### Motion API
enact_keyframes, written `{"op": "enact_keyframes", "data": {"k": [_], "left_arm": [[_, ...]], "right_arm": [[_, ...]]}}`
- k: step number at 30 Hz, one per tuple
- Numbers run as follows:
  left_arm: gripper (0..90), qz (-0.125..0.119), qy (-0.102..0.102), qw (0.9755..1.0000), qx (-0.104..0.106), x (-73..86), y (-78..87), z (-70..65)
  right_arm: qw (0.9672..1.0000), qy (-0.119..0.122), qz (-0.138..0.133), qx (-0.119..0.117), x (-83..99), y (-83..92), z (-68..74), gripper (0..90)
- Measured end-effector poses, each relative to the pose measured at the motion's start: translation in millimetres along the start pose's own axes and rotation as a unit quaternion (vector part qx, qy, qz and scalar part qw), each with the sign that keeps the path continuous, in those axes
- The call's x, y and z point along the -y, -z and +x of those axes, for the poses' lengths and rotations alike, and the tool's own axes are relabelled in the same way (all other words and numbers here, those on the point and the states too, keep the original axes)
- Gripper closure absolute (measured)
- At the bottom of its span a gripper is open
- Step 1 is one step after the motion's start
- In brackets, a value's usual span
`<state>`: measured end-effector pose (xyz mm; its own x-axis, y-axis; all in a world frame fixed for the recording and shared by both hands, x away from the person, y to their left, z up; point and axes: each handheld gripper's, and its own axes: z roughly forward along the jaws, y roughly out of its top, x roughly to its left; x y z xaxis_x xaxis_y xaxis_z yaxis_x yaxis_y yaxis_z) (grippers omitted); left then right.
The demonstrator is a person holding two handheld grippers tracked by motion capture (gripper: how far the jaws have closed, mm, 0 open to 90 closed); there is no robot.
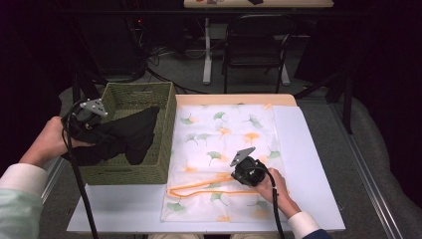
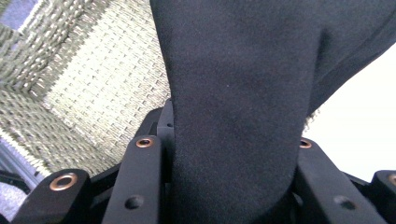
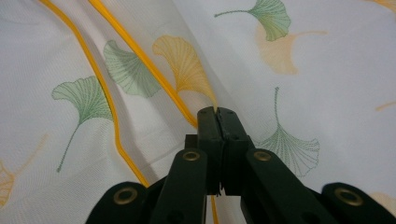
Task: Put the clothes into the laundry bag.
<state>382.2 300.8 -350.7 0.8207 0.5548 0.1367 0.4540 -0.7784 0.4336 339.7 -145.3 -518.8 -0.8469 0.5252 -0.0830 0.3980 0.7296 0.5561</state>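
Observation:
A black cloth hangs out of the green woven basket at the left of the table. My left gripper is shut on this cloth above the basket's left side. In the left gripper view the black cloth fills the gap between the jaws, with the basket's weave behind. A white fabric with green and orange leaf prints and an orange trim lies spread on the table. My right gripper is shut on this fabric beside the orange trim; its tips pinch a fold.
The white table has bare room to the right of the fabric and along its front edge. A black chair and a table leg stand on the floor beyond. The basket fills the table's left part.

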Motion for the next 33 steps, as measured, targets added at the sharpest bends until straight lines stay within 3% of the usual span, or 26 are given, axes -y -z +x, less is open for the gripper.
{"op": "enact_keyframes", "data": {"k": [5, 9, 12, 13, 16, 19, 20, 22, 23, 26, 33], "left_arm": [[64.1, 0.0, 0.008, 1.0, 0.002, -3.5, 6.2, -7.9], [64.1, 0.014, 0.016, 0.9997, -0.013, -8.2, 9.9, -15.1], [64.1, 0.009, 0.023, 0.9996, -0.013, -10.7, 13.1, -20.6], [64.1, 0.008, 0.024, 0.9996, -0.013, -10.9, 13.7, -20.8], [64.1, -0.001, 0.034, 0.9994, -0.007, -12.3, 16.7, -26.0], [64.1, -0.006, 0.035, 0.9994, 0.002, -15.0, 19.7, -32.2], [64.0, -0.008, 0.035, 0.9993, 0.004, -16.0, 21.0, -34.8], [64.0, -0.013, 0.038, 0.9992, 0.005, -17.6, 23.7, -41.4], [64.0, -0.016, 0.041, 0.999, 0.011, -17.5, 24.5, -43.4], [64.0, -0.018, 0.048, 0.9985, 0.02, -16.6, 25.5, -50.1], [64.0, -0.026, 0.049, 0.9977, 0.038, -15.5, 24.3, -67.0]], "right_arm": [[1.0, -0.001, 0.001, 0.0, 0.2, -0.1, -0.1, 89.3], [1.0, 0.0, 0.001, 0.001, -0.2, -0.1, 0.0, 89.3], [0.9999, -0.011, 0.005, 0.002, 0.3, 0.2, 1.1, 89.3], [1.0, -0.003, 0.001, 0.001, 0.1, -0.1, -0.2, 89.3], [0.9999, -0.012, 0.005, 0.002, 0.2, 0.3, 1.3, 89.3], [1.0, -0.001, 0.001, 0.003, -0.2, 0.3, 0.0, 89.3], [0.9999, -0.013, 0.005, 0.002, 0.2, 0.6, 1.1, 89.3], [1.0, -0.003, 0.003, 0.002, -0.1, 0.0, -0.3, 89.3], [0.9999, -0.013, 0.006, 0.004, -0.1, 0.7, 1.4, 89.3], [1.0, -0.002, 0.001, 0.005, -0.5, 0.2, 0.1, 89.3], [1.0, -0.003, -0.001, 0.005, -2.3, 2.2, -0.2, 89.4]]}}
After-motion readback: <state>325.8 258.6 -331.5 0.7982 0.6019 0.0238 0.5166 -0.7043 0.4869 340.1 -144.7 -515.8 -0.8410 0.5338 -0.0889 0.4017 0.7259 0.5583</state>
